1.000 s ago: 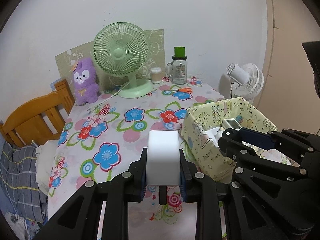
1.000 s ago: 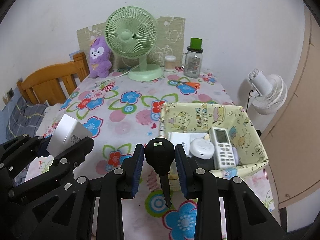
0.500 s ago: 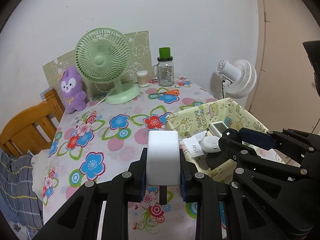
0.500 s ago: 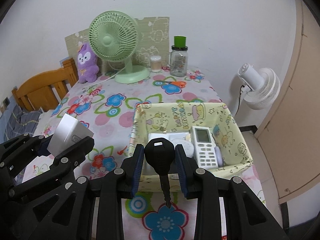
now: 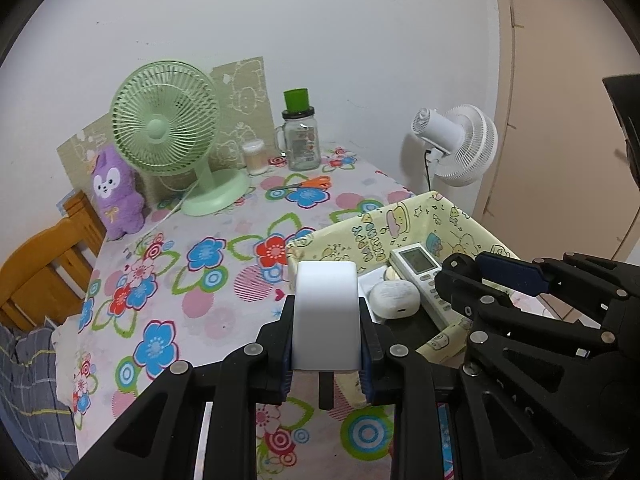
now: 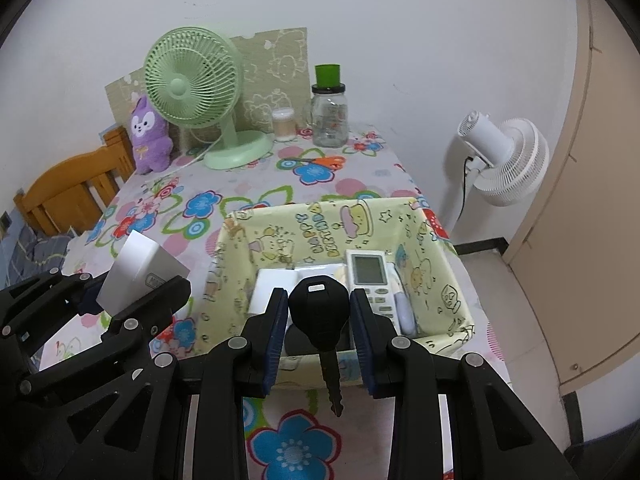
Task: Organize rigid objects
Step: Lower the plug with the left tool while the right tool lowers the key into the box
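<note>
Both pairs of tongs carry something toward the same place. The left tongs (image 5: 326, 336) are clamped on a white charger block (image 5: 325, 312), gripped by its flat sides with its prong hanging below, so the block sits upright and cannot twist. The right tongs (image 6: 319, 322) are clamped on a black-headed key (image 6: 318, 312), pinched across the wide head while the blade dangles free underneath (a sensible hold, since the blade is too thin to grip well).

The key hangs over the near wall of the yellow cartoon-print fabric basket (image 6: 436, 256), which stands on the flowered bench (image 6: 256, 192) toward its right edge. The charger is just to the left of the basket, above the tablecloth rather than over the opening. Inside the basket already lie a white remote control (image 6: 366, 272), a white earbud case (image 5: 394, 294) and some white boxes, so it looks like the collecting spot for the hard items.

My guess is that the key only needs to go a little further forward before release; the charger has to swing right first.
</note>
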